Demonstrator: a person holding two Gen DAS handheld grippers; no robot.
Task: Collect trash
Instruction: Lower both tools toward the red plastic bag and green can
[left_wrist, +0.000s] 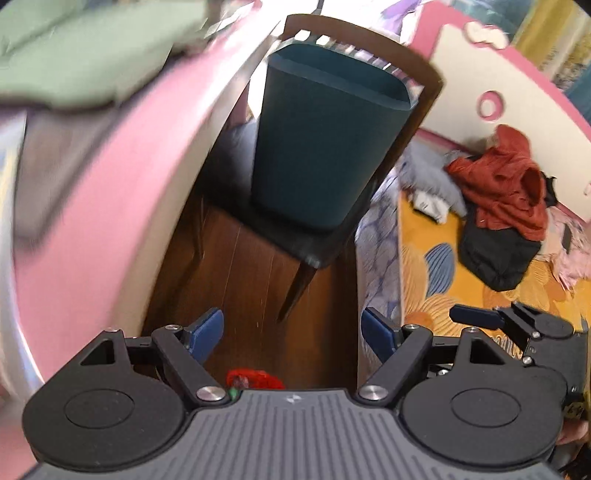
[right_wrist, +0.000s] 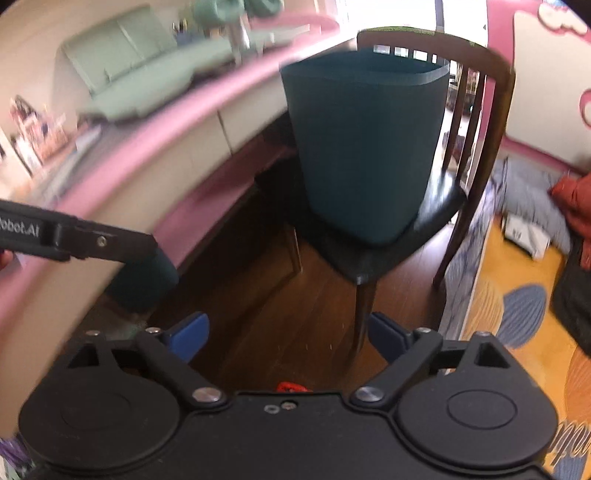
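A dark teal trash bin (left_wrist: 325, 147) (right_wrist: 365, 147) stands upright on the black seat of a wooden chair (left_wrist: 314, 247) (right_wrist: 436, 199), ahead of both grippers. My left gripper (left_wrist: 293, 334) is open over the wooden floor, with nothing between its blue pads. My right gripper (right_wrist: 287, 334) is open too, and also holds nothing. A small red scrap (left_wrist: 255, 378) (right_wrist: 291, 387) shows on the floor just past each gripper's body, mostly hidden. One finger (left_wrist: 476, 317) of the right gripper appears at the right of the left wrist view. A finger (right_wrist: 92, 240) of the left gripper crosses the left of the right wrist view.
A pink-edged desk (left_wrist: 110, 221) (right_wrist: 207, 129) curves along the left. On the right lies a bed with a yellow patterned cover (left_wrist: 436, 258) (right_wrist: 517, 295), bearing a red jacket (left_wrist: 506, 184) and a black garment (left_wrist: 498, 258). Brown wooden floor (left_wrist: 251, 277) runs between them.
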